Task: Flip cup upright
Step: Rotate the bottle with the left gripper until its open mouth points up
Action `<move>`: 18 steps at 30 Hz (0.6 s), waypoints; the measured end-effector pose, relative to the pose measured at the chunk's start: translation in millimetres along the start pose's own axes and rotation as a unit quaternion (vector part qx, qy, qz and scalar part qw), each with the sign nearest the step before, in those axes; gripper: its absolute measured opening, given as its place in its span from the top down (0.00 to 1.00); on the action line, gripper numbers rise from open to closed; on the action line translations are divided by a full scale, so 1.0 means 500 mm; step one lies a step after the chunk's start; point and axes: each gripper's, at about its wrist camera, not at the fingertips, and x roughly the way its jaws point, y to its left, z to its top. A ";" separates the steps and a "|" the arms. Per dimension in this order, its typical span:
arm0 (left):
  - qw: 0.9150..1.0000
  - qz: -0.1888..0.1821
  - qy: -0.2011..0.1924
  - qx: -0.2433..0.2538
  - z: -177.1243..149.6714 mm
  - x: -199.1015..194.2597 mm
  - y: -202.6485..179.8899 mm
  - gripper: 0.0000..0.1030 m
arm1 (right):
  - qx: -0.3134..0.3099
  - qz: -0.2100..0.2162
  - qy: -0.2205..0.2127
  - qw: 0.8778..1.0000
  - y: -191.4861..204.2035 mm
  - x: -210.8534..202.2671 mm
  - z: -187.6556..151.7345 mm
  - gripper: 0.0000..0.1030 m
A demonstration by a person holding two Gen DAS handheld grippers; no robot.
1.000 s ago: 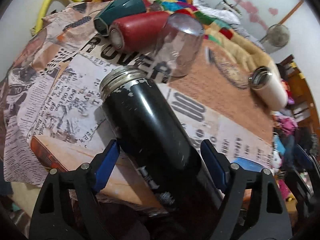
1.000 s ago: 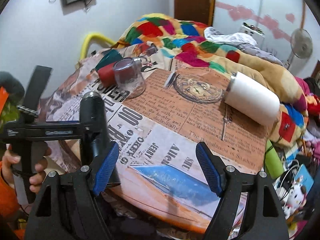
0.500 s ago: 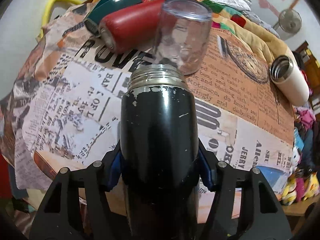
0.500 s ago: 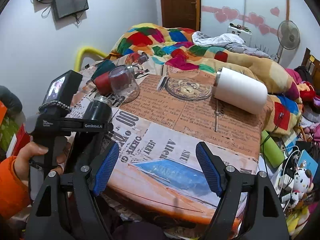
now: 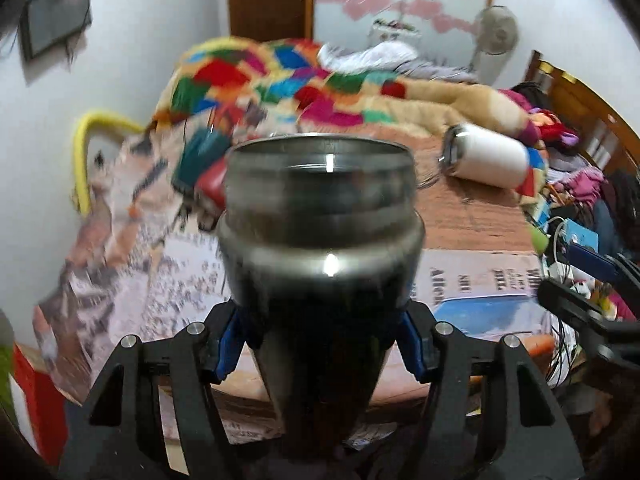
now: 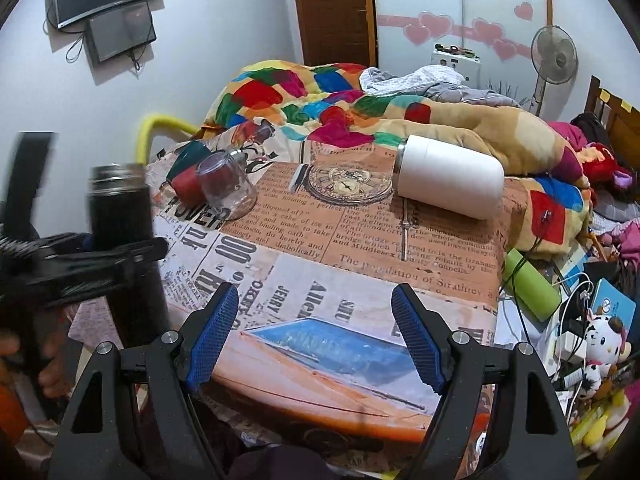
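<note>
1. Clearly the turning step is in hand: the left gripper [image 5: 322, 344] has its blue pads clamped on the lower body of the black flask [image 5: 320, 280], which stands roughly upright in the air at the near left edge of the table [image 6: 360, 276], steel mouth up.
2. Whether its base touches the cloth cannot be told; the right wrist view suggests it hangs just off the edge.
3. Next, by my judgement, comes setting it down: carry it over the printed cloth, lower it level until the base sits flat, then part the pads slowly so the tall body does not tip.
4. The right gripper [image 6: 316, 332] hovers over the near edge with its fingers wide apart and nothing between them.
5. Around: a clear glass [image 6: 228, 186] mouth-down, a red cup [image 6: 186, 184] and a teal cup [image 6: 188, 156] lying beside it, a white tumbler [image 6: 450, 176] on its side well apart.
6. The glass cluster lies nearest the flask; the landing spot should stay short of it.
</note>
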 end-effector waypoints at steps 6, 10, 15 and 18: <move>0.998 -0.011 -0.055 0.016 0.061 -0.038 -0.031 0.38 | 0.009 -0.004 -0.006 1.000 -0.007 0.000 0.010 0.26; 0.997 -0.027 -0.072 0.010 0.115 -0.024 -0.045 0.38 | 0.010 -0.013 -0.013 1.000 -0.013 -0.003 0.019 0.26; 0.997 -0.031 -0.070 0.018 0.149 0.025 -0.071 0.38 | 0.016 -0.018 -0.017 1.000 -0.024 -0.001 0.027 0.26; 0.998 -0.034 -0.054 0.021 0.147 0.058 -0.080 0.38 | 0.017 -0.022 -0.017 0.999 -0.028 0.000 0.028 0.26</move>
